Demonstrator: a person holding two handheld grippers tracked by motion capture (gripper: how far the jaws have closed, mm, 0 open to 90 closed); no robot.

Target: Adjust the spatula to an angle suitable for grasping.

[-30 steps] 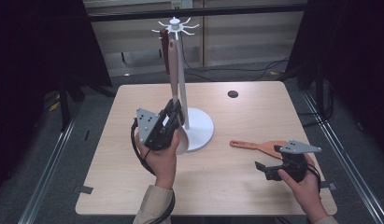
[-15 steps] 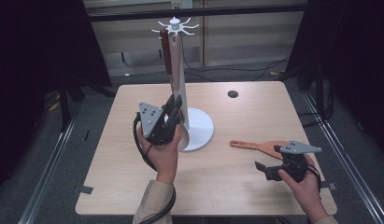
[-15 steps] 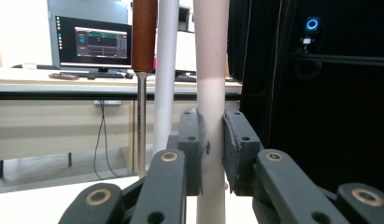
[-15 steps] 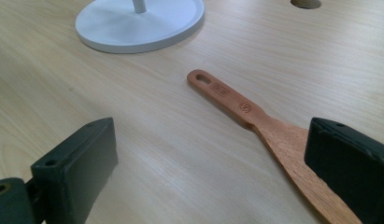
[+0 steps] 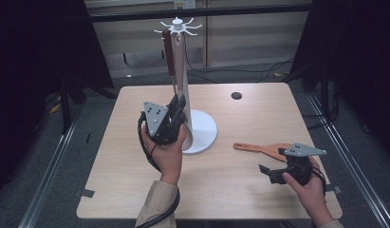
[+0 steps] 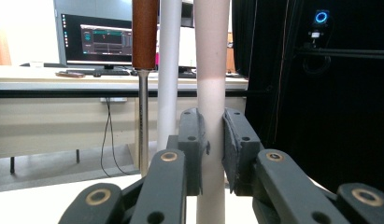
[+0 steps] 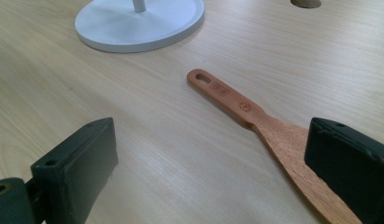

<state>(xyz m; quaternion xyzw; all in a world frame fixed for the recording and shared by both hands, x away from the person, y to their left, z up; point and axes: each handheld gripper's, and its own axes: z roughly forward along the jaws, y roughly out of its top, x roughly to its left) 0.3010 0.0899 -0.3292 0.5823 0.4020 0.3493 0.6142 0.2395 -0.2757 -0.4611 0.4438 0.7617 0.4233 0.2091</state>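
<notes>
left gripper (image 5: 178, 105) is raised off the table, jaws clamped on a pale pinkish cylindrical handle (image 6: 211, 70) that stands upright. in the left gripper view (image 6: 211, 149) both dark pads press on that handle from either side, no gap showing. what's at the lower end of the handle i can't tell, it's hidden behind the jaws and the hand.

just beside it stands the white round-based utensil stand (image 5: 202, 133), its thin white pole (image 6: 170, 70) rising right behind the held handle. the stand's top is a white ring of hooks (image 5: 177, 24). a brown-handled utensil with a thin metal shaft (image 5: 170, 52) hangs from one of those hooks, left of the pole in the high view; in the left gripper view its brown grip (image 6: 144, 32) and steel shaft sit just left of the pole, apart from the held handle.

right gripper (image 5: 266, 172) is low over the near right part of the light wooden table (image 5: 112, 190), jaws spread wide with nothing between the pads. in the right gripper view (image 7: 208, 163) the two black pads frame bare tabletop. a flat reddish-brown wooden spatula (image 7: 245, 112) lies on the table ahead of it, slotted handle end pointing toward the stand's base (image 7: 138, 23), blade end running under the right-hand pad in that view; whether they touch i can't tell. in the high view the spatula (image 5: 259, 148) lies between the stand base and the right gripper.

a small dark round hole (image 5: 236, 95) sits in the far part of the table.
</notes>
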